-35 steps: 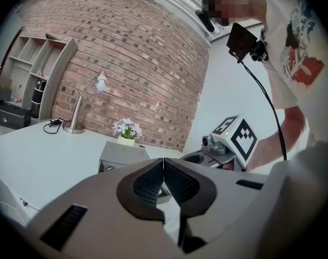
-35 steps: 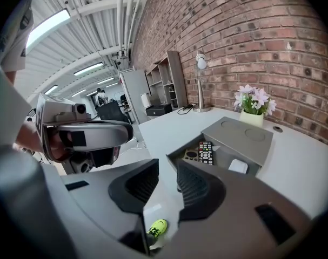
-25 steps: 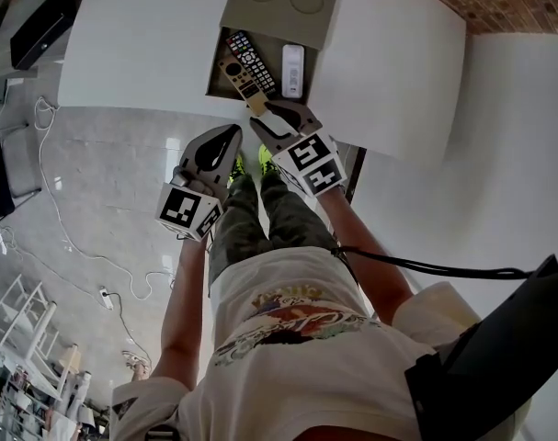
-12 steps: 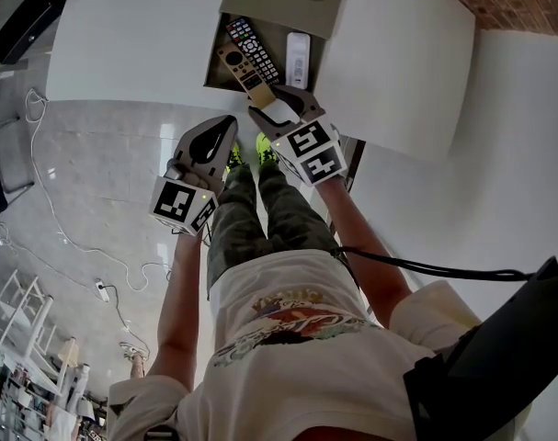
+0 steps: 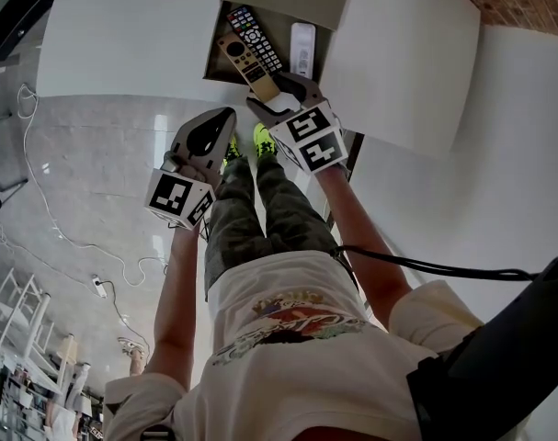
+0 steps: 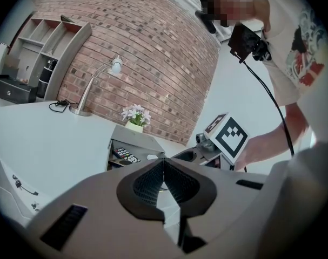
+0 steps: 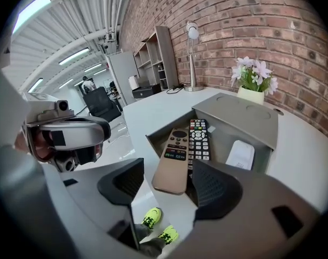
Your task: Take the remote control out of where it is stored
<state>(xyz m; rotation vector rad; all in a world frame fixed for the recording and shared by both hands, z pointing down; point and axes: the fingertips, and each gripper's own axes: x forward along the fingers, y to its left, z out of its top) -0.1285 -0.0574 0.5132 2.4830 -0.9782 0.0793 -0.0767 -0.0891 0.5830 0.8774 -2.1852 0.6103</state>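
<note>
A tan remote [image 5: 246,62] lies in an open grey compartment [image 5: 213,60] set in the white table, its near end poking over the front edge. Beside it lie a black remote [image 5: 257,38] and a white remote [image 5: 302,49]. My right gripper [image 5: 280,88] is open; its jaws have just been opening and stand either side of the tan remote's [image 7: 174,158] near end without pressing on it. The left gripper [image 5: 214,122] hangs shut and holds nothing, left of and below the compartment. In the left gripper view its pads [image 6: 172,179] meet at the tips.
The compartment's lid [image 7: 245,112] stands raised behind the remotes. A flower pot [image 7: 253,82] and a desk lamp [image 7: 192,58] stand further back on the table, before a brick wall. The person's legs and yellow-green shoes [image 5: 260,141] are under the grippers.
The right gripper's jaws have spread wider around the tan remote's near end. Both grippers have shifted slightly towards the compartment.
</note>
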